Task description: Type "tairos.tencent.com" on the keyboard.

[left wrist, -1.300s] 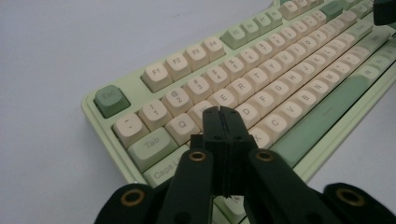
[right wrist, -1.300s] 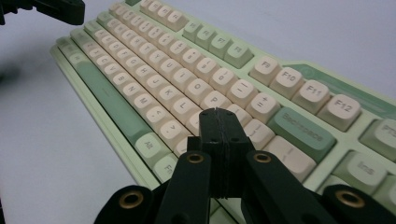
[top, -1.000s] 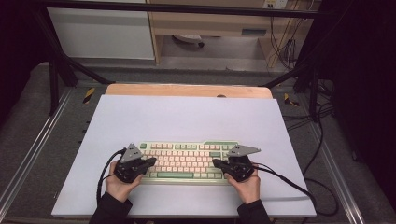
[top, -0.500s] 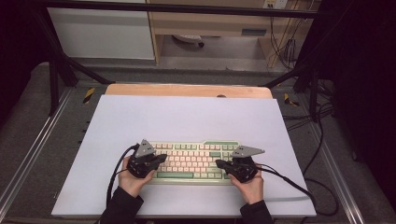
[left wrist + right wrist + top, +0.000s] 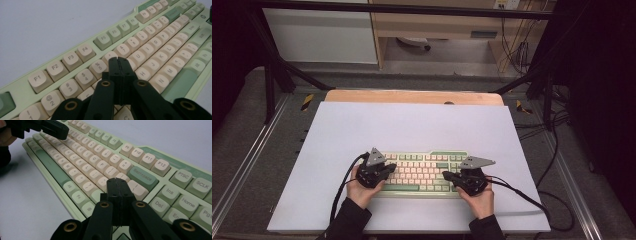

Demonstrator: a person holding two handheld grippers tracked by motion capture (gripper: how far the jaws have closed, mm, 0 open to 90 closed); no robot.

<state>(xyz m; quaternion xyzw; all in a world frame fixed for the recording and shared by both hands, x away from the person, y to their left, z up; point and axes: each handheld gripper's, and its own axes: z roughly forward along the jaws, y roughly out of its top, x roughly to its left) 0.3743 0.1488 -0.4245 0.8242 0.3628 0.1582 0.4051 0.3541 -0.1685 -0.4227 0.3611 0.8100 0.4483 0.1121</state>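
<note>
keyboard: a cream and green keyboard (image 5: pixel 424 172) is lying in the lower middle of the high view, flat on the pale sheet (image 5: pixel 412 125), long side running left to right.
sheet: it is covering the wooden table (image 5: pixel 412 96), whose far edge is peeking out along the top of the sheet.
left gripper: the left gripper (image 5: pixel 388 169) is sitting at the keyboard's left end in the high view, tip pointing right, over the keys.
left jaws: clenched tight with nothing between them; in the left gripper view the left gripper's tip (image 5: pixel 118 59) is hovering in the centre of the frame over the number row, by the 5 and 7 keys, and whether it is touching a key i cannot tell.
right gripper: the right gripper (image 5: pixel 446 176) is sitting at the keyboard's right end in the high view, tip pointing left.
right jaws: pressed together, also gripping nothing; in the right gripper view the tip (image 5: pixel 117 180) is hanging mid-frame just left of the green backspace key (image 5: pixel 142 178).
hands: the left hand (image 5: pixel 361 192) and the right hand (image 5: pixel 478 202) are coming in from the bottom edge, dark sleeves showing.
cables: black cables (image 5: pixel 522 192) are trailing off toward the lower right.
</note>
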